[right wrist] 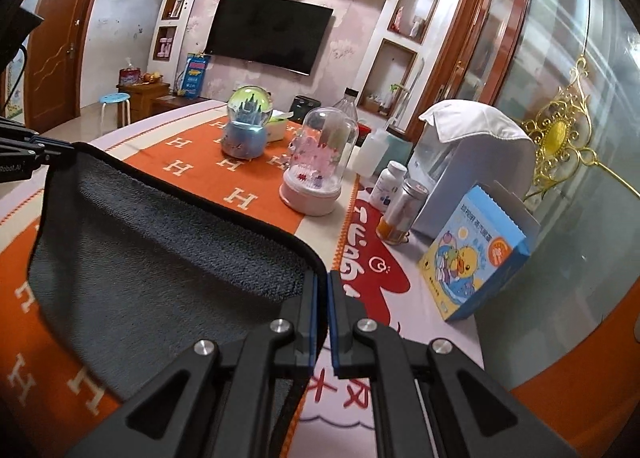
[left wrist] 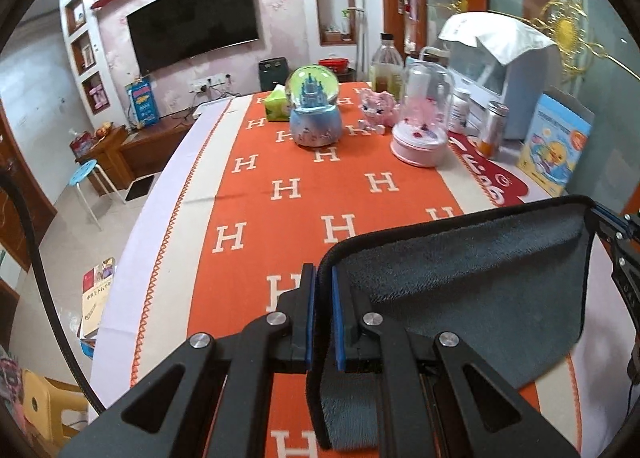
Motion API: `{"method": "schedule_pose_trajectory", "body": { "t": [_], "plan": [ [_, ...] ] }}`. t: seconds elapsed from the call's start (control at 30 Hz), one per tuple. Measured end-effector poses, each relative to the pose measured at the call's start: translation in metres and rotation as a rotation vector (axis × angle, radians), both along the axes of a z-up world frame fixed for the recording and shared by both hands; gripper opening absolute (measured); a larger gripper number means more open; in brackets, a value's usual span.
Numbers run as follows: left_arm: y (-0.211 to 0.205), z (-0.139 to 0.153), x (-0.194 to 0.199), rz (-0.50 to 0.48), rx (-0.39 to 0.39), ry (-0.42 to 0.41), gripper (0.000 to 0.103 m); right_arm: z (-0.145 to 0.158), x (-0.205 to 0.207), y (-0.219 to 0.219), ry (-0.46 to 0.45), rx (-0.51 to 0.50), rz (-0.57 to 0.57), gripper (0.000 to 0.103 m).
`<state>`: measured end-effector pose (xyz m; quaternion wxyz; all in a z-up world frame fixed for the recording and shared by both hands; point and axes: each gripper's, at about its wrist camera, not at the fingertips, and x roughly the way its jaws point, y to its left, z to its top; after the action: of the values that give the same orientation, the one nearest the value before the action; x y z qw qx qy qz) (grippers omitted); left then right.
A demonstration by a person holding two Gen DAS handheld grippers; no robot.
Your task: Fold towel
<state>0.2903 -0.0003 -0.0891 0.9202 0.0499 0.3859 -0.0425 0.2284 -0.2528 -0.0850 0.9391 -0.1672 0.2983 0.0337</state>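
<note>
A grey towel with a dark hem hangs lifted above the orange H-patterned tablecloth, stretched between both grippers. My left gripper is shut on the towel's left top corner. My right gripper is shut on the towel at its right top corner. Each gripper shows at the edge of the other view: the right one and the left one. The towel's lower part sags toward the cloth.
Beyond the towel stand a blue snow globe, a pink dome music box, a pink toy, bottles, a tissue box and a blue duck box. A covered white appliance stands at the right.
</note>
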Motion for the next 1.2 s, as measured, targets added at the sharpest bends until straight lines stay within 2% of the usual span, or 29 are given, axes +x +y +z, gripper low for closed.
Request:
{"method": "schedule_pose_trajectory", "body": {
  "t": [0.33, 0.5, 0.6, 0.63, 0.73, 0.97, 1.03, 1.1, 1.2],
  "plan": [
    [-0.001, -0.045, 0.029, 0.039, 0.000, 0.089, 0.006, -0.036, 0.032, 0.004, 0.048, -0.014, -0.009, 0.006],
    [-0.001, -0.062, 0.038, 0.042, 0.011, 0.136, 0.008, -0.049, 0.041, 0.004, 0.077, 0.015, -0.015, 0.007],
    [-0.001, -0.069, 0.042, 0.046, 0.010, 0.155, 0.009, -0.054, 0.044, 0.005, 0.089, 0.010, -0.028, 0.014],
    [-0.001, -0.069, 0.042, 0.043, 0.008, 0.158, 0.012, -0.056, 0.045, 0.004, 0.095, 0.011, -0.035, 0.022],
    [-0.001, -0.069, 0.042, 0.036, 0.016, 0.161, 0.020, -0.058, 0.044, 0.002, 0.097, 0.019, -0.044, 0.036],
    [0.002, -0.057, 0.032, 0.040, 0.006, 0.173, 0.042, -0.050, 0.034, 0.003, 0.102, 0.032, -0.063, 0.047],
    [0.003, -0.050, 0.026, 0.042, -0.004, 0.167, 0.071, -0.047, 0.028, 0.004, 0.111, 0.041, -0.075, 0.052],
    [0.005, -0.042, 0.016, 0.053, 0.000, 0.142, 0.080, -0.046, 0.022, 0.005, 0.126, 0.058, -0.085, 0.057],
    [0.007, -0.033, 0.002, 0.057, 0.002, 0.143, 0.083, -0.044, 0.010, 0.007, 0.158, 0.095, -0.096, 0.063]
  ]
}}
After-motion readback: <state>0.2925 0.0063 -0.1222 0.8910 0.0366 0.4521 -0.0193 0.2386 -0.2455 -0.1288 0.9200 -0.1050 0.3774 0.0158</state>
